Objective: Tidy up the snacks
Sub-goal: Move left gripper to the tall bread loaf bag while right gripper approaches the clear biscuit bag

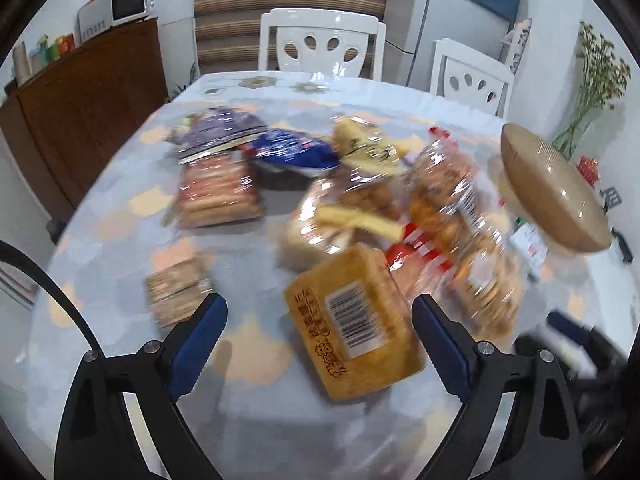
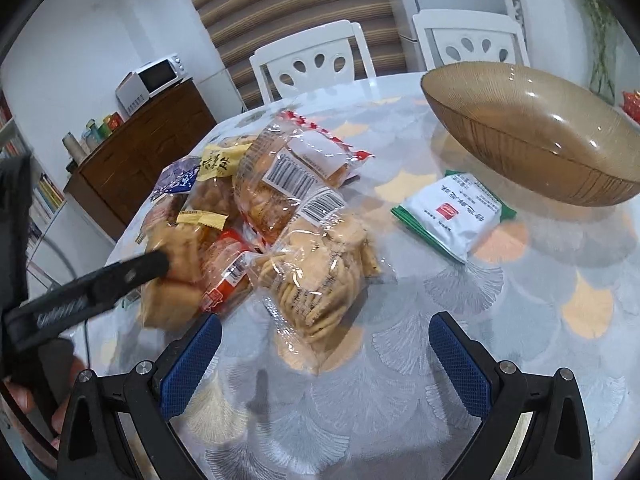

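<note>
A pile of snack packets [image 1: 360, 200] lies on the table. In the left wrist view, my left gripper [image 1: 320, 320] is open around an orange packet with a barcode [image 1: 352, 324], fingers either side, not touching. A clear bag of crackers [image 2: 320, 280] lies just ahead of my open, empty right gripper [image 2: 326, 344]. A white and green packet [image 2: 456, 212] lies apart, near a brown glass bowl [image 2: 532, 136]. The bowl also shows in the left wrist view [image 1: 552, 188]. The left gripper's finger [image 2: 100, 284] reaches into the pile in the right wrist view.
The table [image 2: 440, 380] has a patterned glossy cover. Two white chairs [image 1: 320, 40] [image 1: 472, 76] stand behind it. A wooden cabinet [image 1: 80, 108] with a microwave [image 1: 128, 4] is at left. A small cracker stack [image 1: 176, 292] lies at front left.
</note>
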`<state>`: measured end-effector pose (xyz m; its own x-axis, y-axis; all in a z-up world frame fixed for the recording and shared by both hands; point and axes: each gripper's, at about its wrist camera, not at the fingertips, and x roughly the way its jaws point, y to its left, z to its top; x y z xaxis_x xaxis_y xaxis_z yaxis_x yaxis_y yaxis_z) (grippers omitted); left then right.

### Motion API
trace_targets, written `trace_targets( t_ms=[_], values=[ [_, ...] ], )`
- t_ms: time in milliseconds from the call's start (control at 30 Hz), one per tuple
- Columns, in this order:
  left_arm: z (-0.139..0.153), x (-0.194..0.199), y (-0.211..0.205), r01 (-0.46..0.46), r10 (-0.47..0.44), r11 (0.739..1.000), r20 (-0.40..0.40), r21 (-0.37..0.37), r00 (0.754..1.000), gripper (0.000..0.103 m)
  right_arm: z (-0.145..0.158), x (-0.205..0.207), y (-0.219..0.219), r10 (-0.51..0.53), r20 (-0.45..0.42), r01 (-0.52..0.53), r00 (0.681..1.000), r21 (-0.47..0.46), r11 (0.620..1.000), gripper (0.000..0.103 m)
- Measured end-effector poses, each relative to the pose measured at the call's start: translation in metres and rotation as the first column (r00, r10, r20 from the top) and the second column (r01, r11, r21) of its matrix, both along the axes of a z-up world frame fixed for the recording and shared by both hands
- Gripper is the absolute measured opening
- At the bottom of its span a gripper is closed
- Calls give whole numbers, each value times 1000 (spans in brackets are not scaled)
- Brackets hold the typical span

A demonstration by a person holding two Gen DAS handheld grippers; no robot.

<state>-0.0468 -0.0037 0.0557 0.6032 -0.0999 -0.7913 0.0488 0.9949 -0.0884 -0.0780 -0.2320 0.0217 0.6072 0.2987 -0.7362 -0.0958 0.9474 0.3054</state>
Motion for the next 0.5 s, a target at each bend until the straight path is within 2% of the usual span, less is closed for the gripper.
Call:
trace_targets(
  t_ms=[67,267,500],
  values=[
    [-1,-5,15,-3,3,1000,-4,-5,1000,93,-2,0,-1,0,-12,0,1000,17,1000,103],
    [-9,-12,44,12,-18,991,-50,-137,999,93,0,4,7,25,-29,-23,999,52,998,103],
    [-26,-8,37,53,-95,936,-103,-347,990,93,-3,25,8,19,-113,3,993,190,982,103]
  ],
)
